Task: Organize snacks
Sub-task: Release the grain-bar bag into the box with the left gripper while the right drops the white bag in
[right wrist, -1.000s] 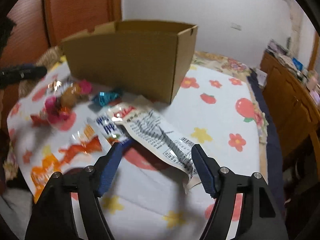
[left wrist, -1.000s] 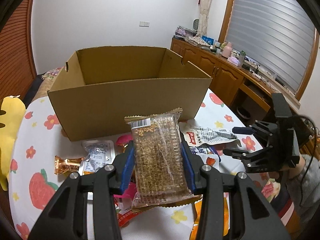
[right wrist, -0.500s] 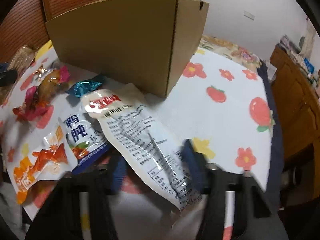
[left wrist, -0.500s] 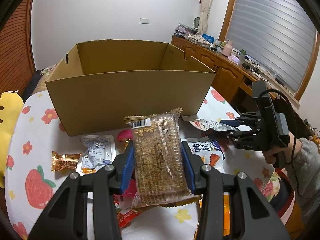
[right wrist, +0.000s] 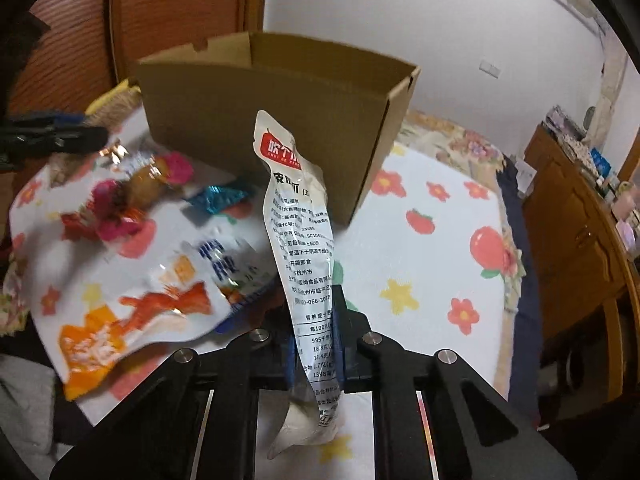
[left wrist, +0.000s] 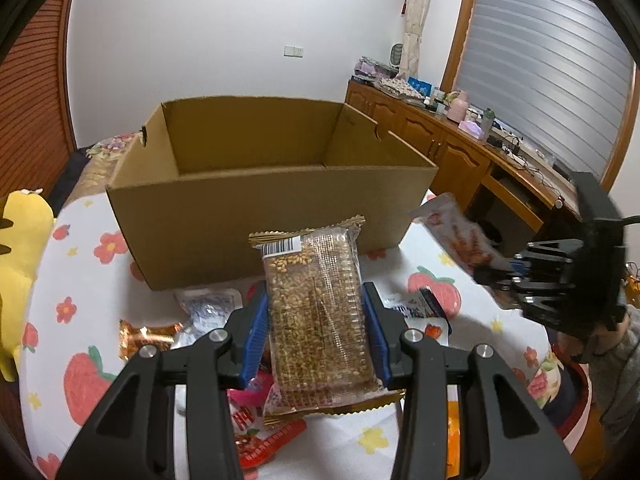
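Note:
My left gripper [left wrist: 316,328] is shut on a clear-wrapped grain bar [left wrist: 316,308] and holds it above the table, in front of the open cardboard box [left wrist: 272,216]. My right gripper [right wrist: 314,328] is shut on a white snack pouch with a red label [right wrist: 300,232], lifted off the table and standing upright between the fingers. The pouch [left wrist: 456,236] and the right gripper [left wrist: 560,280] also show at the right of the left wrist view. The box [right wrist: 272,120] stands just beyond the pouch in the right wrist view.
Several loose snacks lie on the flowered tablecloth [right wrist: 432,240] in front of the box: an orange and white bag [right wrist: 132,312], pink and gold candies [right wrist: 140,188], a blue wrapper [right wrist: 218,200], a small white packet [left wrist: 208,308]. A wooden cabinet [left wrist: 452,152] stands to the right.
My right gripper closed on the white pouch and lifted it off the table. My left gripper, still holding the grain bar, rose a little so more of the box's inside shows.

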Available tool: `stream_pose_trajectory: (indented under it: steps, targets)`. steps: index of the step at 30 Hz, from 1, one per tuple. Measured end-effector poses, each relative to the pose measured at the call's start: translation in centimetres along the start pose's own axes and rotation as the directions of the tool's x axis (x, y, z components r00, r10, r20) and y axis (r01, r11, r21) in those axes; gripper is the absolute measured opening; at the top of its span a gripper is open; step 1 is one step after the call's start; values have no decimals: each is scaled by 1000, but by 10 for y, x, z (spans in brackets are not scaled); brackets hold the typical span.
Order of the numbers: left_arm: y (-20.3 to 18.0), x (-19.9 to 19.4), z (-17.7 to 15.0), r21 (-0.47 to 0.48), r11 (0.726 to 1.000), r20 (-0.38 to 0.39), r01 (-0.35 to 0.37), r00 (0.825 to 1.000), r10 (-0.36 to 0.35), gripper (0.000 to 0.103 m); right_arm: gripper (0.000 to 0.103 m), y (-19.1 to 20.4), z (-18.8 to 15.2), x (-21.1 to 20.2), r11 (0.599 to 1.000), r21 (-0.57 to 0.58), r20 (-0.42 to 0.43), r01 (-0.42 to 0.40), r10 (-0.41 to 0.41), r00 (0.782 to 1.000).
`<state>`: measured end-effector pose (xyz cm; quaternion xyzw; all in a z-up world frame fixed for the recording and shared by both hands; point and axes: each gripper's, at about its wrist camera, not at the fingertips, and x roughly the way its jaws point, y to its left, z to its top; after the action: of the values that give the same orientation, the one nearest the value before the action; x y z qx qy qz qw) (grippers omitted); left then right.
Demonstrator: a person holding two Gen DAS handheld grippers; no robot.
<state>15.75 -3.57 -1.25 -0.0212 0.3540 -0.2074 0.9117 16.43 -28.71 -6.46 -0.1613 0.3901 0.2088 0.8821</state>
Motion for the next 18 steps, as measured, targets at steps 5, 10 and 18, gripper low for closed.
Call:
stream_pose_trajectory:
  steps: [5,10,18]
  targets:
    - [10,-9,27,4,1000,42,-17,999,16,43,12,6,18,-31,1000,6,92,-30,29,995]
    - [20,-13,61,24,998,93,-54,994,51,43,12,10,51,-47,1000,-13,180,-17,19,983]
    - [43,9,106,40,989,125,-142,983,136,43,12,8,122,-34,999,-25,276,23,-15,961]
